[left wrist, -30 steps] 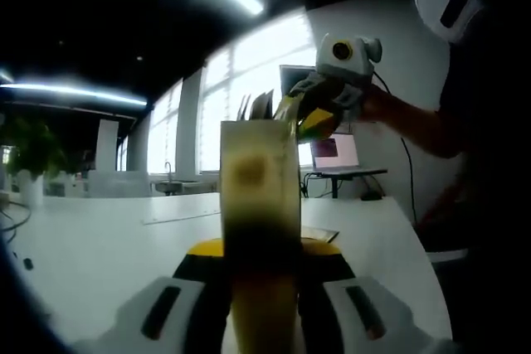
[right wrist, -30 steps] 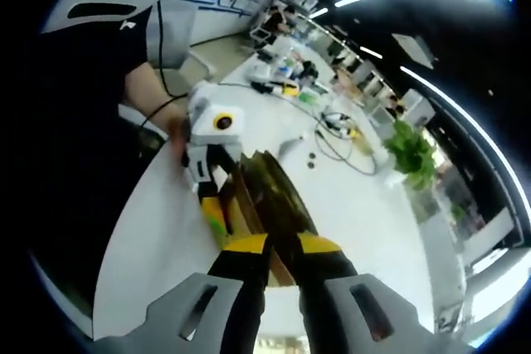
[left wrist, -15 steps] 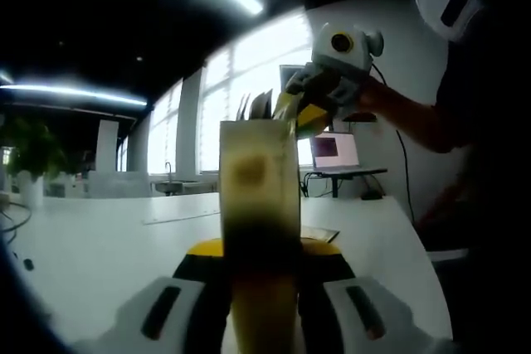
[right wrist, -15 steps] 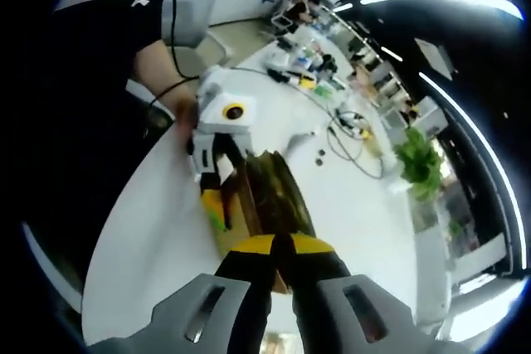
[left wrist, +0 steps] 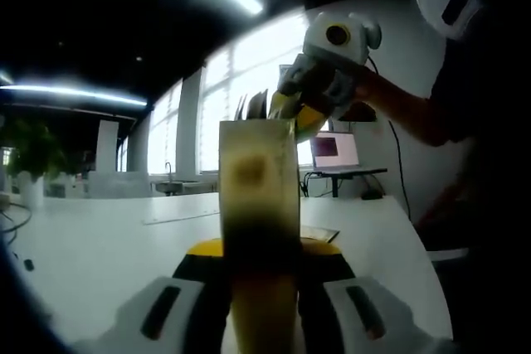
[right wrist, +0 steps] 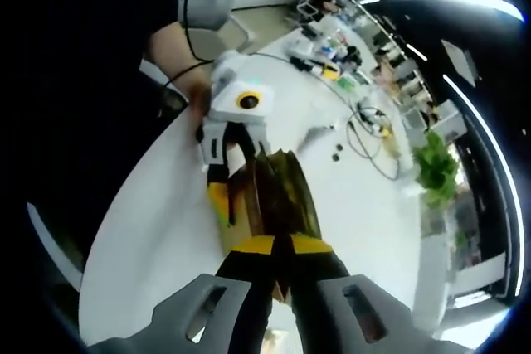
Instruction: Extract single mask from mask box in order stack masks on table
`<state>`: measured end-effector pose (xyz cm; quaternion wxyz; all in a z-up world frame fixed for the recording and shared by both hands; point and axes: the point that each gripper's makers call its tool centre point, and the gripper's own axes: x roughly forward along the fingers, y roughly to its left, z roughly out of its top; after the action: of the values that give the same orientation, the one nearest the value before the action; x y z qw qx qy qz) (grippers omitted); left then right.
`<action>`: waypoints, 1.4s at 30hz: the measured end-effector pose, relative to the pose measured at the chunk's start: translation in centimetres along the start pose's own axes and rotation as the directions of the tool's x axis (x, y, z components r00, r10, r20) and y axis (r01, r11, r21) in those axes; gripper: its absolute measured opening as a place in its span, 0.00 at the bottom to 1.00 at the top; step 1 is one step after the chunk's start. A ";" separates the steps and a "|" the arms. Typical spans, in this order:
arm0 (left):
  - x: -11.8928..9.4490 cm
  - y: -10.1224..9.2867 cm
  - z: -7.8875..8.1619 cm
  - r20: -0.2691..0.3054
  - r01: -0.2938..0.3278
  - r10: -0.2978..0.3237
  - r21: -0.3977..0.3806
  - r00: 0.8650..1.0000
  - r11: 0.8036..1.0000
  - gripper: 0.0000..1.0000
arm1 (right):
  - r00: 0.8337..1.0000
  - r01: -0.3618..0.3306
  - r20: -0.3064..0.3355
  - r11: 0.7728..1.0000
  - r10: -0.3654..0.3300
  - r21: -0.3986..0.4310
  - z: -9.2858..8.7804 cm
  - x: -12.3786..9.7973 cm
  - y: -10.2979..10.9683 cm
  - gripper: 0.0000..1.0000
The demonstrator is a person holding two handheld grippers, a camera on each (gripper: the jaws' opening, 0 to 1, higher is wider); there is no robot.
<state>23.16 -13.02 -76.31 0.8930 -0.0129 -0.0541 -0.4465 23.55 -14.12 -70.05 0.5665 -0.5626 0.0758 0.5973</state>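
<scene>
Rising slightly, right gripper [left wrist: 292, 111] pinches something thin at the top of the box [left wrist: 258, 180]; left gripper [right wrist: 221, 178] clamps the box upright on the table [left wrist: 99, 246]. Draw straight up, so one mask comes

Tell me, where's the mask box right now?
The mask box stands on the white table, held by the left gripper, with the right gripper at its open top.

The white surface [right wrist: 158, 230] is bare at 9 o'clock of the brown cardboard mask box [right wrist: 270, 201]; cables [right wrist: 365, 134] lie at 1 o'clock.
</scene>
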 end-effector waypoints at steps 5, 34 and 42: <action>0.0 0.0 0.0 -0.001 0.001 -0.001 0.002 1.000 1.000 0.33 | 0.999 -0.053 -0.007 0.999 0.053 -0.011 0.3 0.6 0.1 0.01; 0.0 -0.1 0.0 -0.002 0.001 -0.001 0.005 1.000 1.000 0.33 | 0.998 -0.026 0.064 0.999 0.024 0.044 0.6 -0.3 0.6 0.00; 0.0 -0.1 0.0 -0.004 0.003 -0.003 0.000 1.000 1.000 0.33 | 0.995 0.006 0.095 0.997 -0.014 0.080 0.8 -1.0 0.4 0.00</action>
<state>23.10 -13.10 -76.30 0.8926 -0.0118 -0.0523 -0.4477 22.54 -14.26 -69.20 0.5945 -0.5107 0.0696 0.6172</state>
